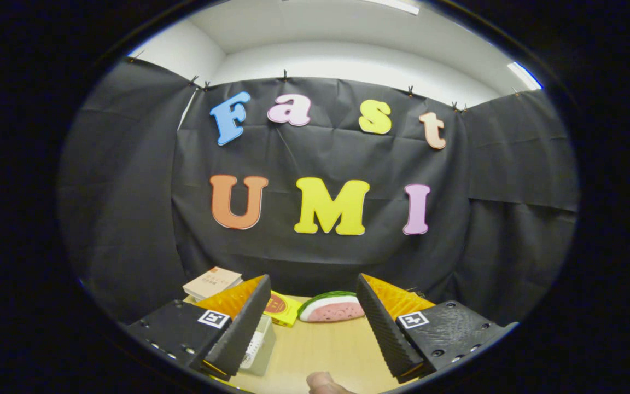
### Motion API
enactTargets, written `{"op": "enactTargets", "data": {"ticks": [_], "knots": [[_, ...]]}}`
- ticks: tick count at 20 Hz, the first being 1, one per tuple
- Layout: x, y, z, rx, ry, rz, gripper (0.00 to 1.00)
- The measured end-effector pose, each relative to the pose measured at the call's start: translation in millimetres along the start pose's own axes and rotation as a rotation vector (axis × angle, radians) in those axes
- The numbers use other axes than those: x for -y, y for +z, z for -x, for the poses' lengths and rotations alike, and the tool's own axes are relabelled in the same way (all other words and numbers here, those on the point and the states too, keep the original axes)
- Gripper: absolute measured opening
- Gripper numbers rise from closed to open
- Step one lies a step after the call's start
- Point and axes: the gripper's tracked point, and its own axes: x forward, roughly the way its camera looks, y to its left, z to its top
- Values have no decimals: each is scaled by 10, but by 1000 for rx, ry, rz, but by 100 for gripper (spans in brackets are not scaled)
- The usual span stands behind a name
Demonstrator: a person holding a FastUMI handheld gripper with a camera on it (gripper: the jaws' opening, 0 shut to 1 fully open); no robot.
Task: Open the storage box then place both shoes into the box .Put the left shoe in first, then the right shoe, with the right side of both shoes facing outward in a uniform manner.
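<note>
While the hand-held gripper [313, 323] is held up level above the table [320, 350], its fingers stand wide apart with nothing between them, and I can't make out the storage box or either shoe from where it is pointing. That is the main worry: aimed at the booth wall, it would have to tip down a good way before anything for the task comes into line, and a blind drop could knock what does lie close. A watermelon-slice toy [330, 307] sits just beyond the fingers, a yellow packet [282, 308] beside it, a book [212, 282] farther back, and a pale box-like object [257, 345] lies tucked under the left finger. A fingertip [323, 383] rests at the near table edge, right below the gap, and could get pinched or bumped.
</note>
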Motion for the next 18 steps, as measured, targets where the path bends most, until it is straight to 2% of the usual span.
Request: {"op": "enactTargets", "data": {"ticks": [6,18], "knots": [[97,34,-19,6,-12,-43,96],[99,32,19,-7,-14,-37,96]]}}
